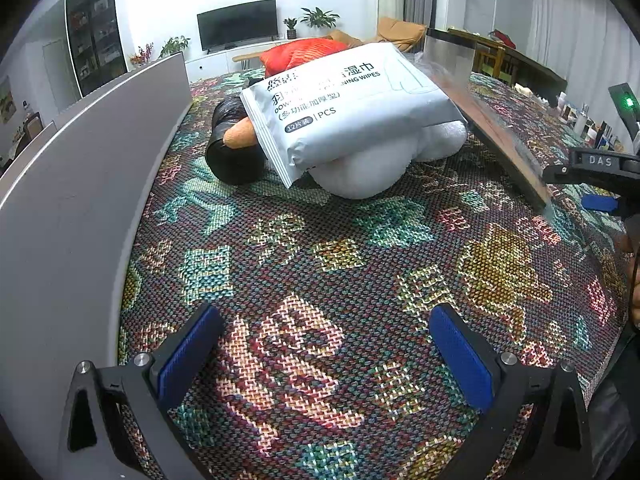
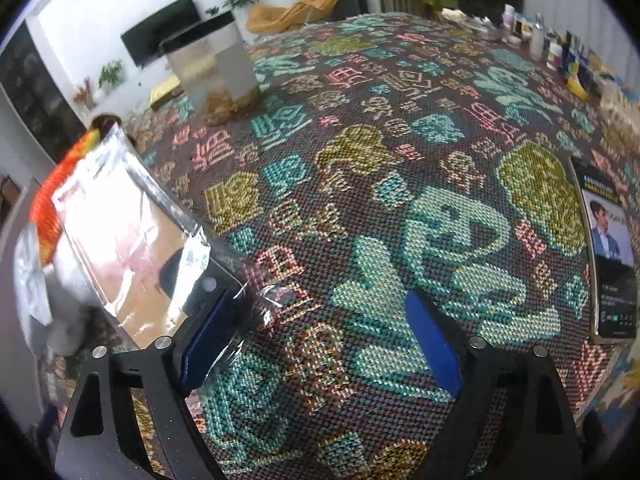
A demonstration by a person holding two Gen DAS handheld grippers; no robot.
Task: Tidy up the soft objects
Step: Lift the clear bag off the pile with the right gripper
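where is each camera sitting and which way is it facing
Left wrist: on the left tool, angled down over the patterned tablecloth toward the wipes pack on the pile of soft things; its own open blue pads and the right tool at the right edge show.
Right wrist: on the right tool, angled down across the cloth toward a clear box; open pads, a shiny clear bag touching its left pad.
Shared: tablecloth, bag, TV, red cushion.
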